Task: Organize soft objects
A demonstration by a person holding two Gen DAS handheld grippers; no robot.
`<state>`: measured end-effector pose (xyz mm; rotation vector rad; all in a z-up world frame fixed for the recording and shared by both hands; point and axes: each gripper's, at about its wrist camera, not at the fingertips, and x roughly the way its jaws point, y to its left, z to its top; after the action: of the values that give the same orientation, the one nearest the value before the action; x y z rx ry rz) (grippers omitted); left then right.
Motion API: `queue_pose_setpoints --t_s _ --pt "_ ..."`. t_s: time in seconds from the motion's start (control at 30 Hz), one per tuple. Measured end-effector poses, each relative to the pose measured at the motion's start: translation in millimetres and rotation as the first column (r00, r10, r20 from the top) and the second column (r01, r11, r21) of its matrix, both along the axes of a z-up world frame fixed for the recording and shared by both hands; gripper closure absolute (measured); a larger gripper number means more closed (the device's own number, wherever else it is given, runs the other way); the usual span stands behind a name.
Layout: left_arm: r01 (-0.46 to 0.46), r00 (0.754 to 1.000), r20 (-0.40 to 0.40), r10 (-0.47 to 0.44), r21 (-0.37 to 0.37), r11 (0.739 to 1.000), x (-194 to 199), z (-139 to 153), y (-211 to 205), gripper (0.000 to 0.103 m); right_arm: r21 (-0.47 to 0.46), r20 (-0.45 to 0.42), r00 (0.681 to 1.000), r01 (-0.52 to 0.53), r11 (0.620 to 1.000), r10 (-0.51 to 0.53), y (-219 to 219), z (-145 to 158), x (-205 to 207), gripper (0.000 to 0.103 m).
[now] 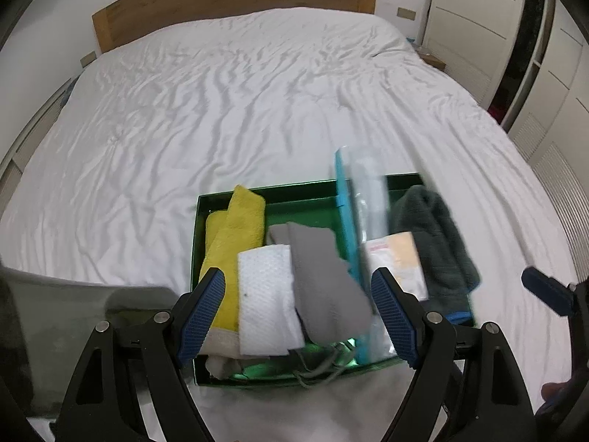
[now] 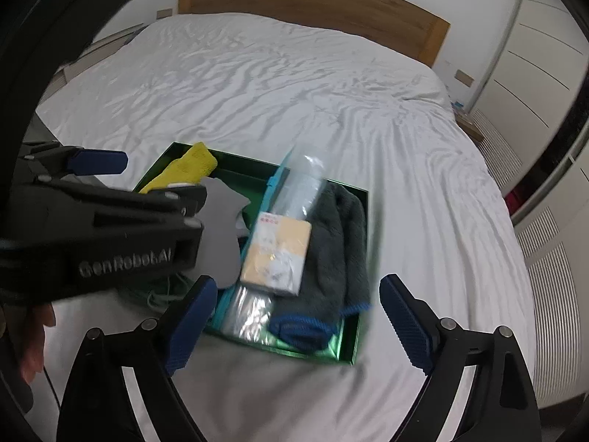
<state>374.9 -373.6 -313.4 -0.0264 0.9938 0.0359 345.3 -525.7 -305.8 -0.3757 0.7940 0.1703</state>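
A green box (image 1: 265, 199) (image 2: 355, 346) lies on the white bed. It holds a yellow towel (image 1: 235, 235) (image 2: 195, 162), a white cloth (image 1: 267, 305), a grey cloth (image 1: 324, 287) (image 2: 221, 235), a blue-edged clear pouch (image 1: 364, 199) (image 2: 305, 184), a pale packet (image 1: 399, 258) (image 2: 279, 254) and a dark green towel (image 1: 438, 235) (image 2: 338, 243) with a blue cord (image 2: 302, 328). My left gripper (image 1: 298, 316) is open just above the box's near side, over the white and grey cloths. My right gripper (image 2: 298, 328) is open above the box's near right end.
The wrinkled white bed (image 1: 228, 103) (image 2: 294, 84) spreads beyond the box to a wooden headboard (image 1: 228, 0) (image 2: 313, 0). White wardrobe doors (image 1: 475, 14) (image 2: 545, 59) stand on the right. The left gripper's body (image 2: 110, 228) fills the left of the right wrist view.
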Motion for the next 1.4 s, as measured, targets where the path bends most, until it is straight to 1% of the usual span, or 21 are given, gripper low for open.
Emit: queue_pose_setpoints --t_s 0.13,0.33,0.43,0.5,0.6,0.73,0.87,0.97,1.07,1.13,1.2,1.27,1.3,1.4 --pt "0.023 1.0 0.013 -0.023 -0.032 0.999 -15 14 -8 0.026 0.026 -0.008 0.999 0.042 0.999 -0.042 -16 10 -27 0.011" --pt "0.072 0.997 0.014 -0.072 -0.041 0.997 -53 30 -20 0.026 0.068 -0.029 0.991 0.131 0.989 -0.129 -41 24 -74 0.011" --pt "0.1 0.995 0.005 -0.1 -0.051 0.994 -74 36 -22 0.026 0.08 -0.034 0.987 0.161 0.984 -0.158 -45 32 -100 0.011" --pt "0.109 0.994 -0.005 -0.109 -0.053 0.993 -86 38 -20 0.026 0.095 -0.043 0.984 0.175 0.98 -0.172 -45 37 -113 0.011" --pt "0.119 0.993 -0.011 -0.119 -0.023 0.993 -109 42 -12 0.026 0.133 -0.062 0.978 0.205 0.97 -0.198 -45 43 -140 0.01" --pt "0.14 0.99 -0.007 -0.141 -0.045 0.989 -137 52 6 0.026 0.156 -0.081 0.969 0.244 0.957 -0.234 -39 52 -167 0.01" --pt "0.142 0.99 0.017 -0.141 -0.046 0.989 -164 69 32 0.026 0.176 -0.072 0.962 0.272 0.946 -0.263 -23 73 -197 0.01" --pt "0.151 0.988 0.018 -0.15 -0.074 0.986 -182 85 52 0.026 0.193 -0.042 0.963 0.27 0.943 -0.267 -5 96 -218 0.01" --pt "0.158 0.987 0.033 -0.156 -0.053 0.986 -204 102 71 0.026 0.204 -0.011 0.965 0.257 0.945 -0.26 17 122 -243 0.009" --pt "0.185 0.982 0.036 -0.183 -0.047 0.982 -219 115 85 0.026 0.198 0.013 0.963 0.26 0.945 -0.268 34 138 -260 0.006" --pt "0.2 0.979 0.046 -0.198 -0.041 0.979 -232 126 99 0.026 0.195 0.037 0.96 0.265 0.944 -0.277 52 154 -280 0.005" --pt "0.222 0.973 0.07 -0.218 -0.044 0.974 -243 140 114 0.026 0.203 0.057 0.952 0.284 0.937 -0.301 70 171 -301 0.002" --pt "0.231 0.97 0.082 -0.227 -0.042 0.972 -250 150 124 0.026 0.192 0.076 0.942 0.308 0.932 -0.327 80 180 -314 0.0" --pt "0.273 0.959 0.098 -0.267 -0.055 0.96 -262 170 142 0.026 0.168 0.135 0.918 0.349 0.922 -0.373 110 203 -350 0.0"
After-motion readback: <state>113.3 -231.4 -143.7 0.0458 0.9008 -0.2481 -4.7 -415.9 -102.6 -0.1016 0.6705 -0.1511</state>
